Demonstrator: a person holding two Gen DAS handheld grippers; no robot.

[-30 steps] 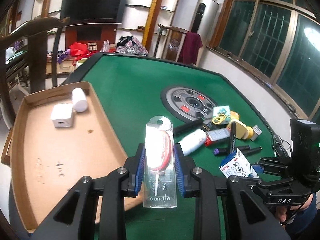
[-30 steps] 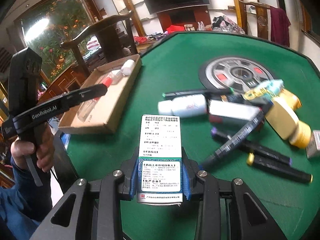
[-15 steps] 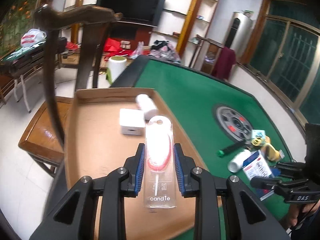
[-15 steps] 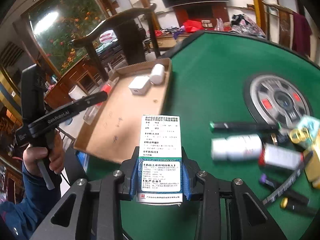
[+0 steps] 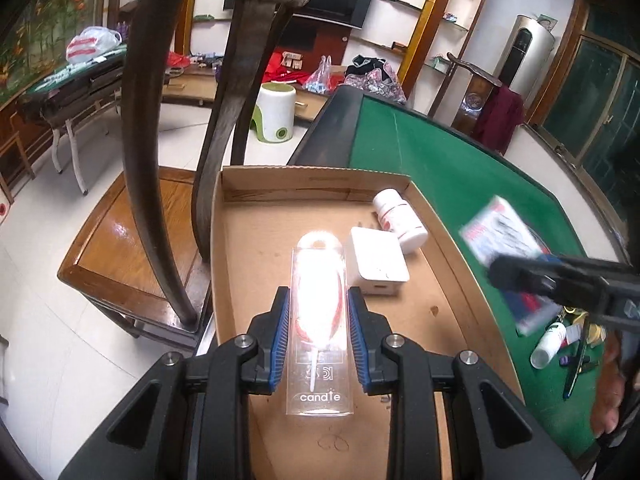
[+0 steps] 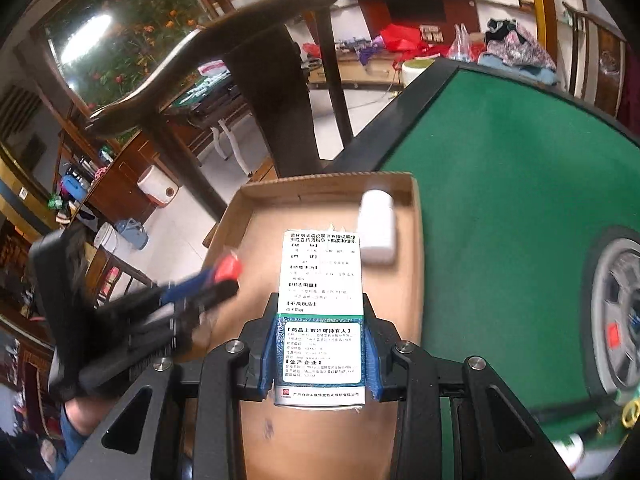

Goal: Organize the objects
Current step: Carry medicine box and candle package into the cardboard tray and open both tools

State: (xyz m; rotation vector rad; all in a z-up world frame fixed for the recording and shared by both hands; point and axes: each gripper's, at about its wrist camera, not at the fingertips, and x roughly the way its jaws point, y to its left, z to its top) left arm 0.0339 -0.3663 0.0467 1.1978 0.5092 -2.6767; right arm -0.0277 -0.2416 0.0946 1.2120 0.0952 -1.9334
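Observation:
My left gripper (image 5: 319, 322) is shut on a clear candle pack (image 5: 319, 312) with a red-and-white candle inside, held over the cardboard tray (image 5: 256, 216). In the tray lie a white pill bottle (image 5: 398, 220) and a white charger block (image 5: 378, 262). My right gripper (image 6: 320, 344) is shut on a medicine box (image 6: 322, 280) printed with text, also above the cardboard tray (image 6: 256, 216), near the white pill bottle (image 6: 378, 226). The left wrist view shows the right gripper (image 5: 560, 276) and its medicine box (image 5: 500, 232) blurred at the right. The left gripper (image 6: 192, 300) appears at the left of the right wrist view.
The tray sits at the edge of a green felt table (image 5: 460, 168) with a round grey centre panel (image 6: 616, 312). Several pens and a small bottle (image 5: 548, 344) lie at the table's near right. A dark wooden chair (image 5: 160, 160) stands just left of the tray.
Both grippers have swung left from the item pile on the green felt to above the cardboard tray, each still holding its object. The right one now nears the tray's far end.

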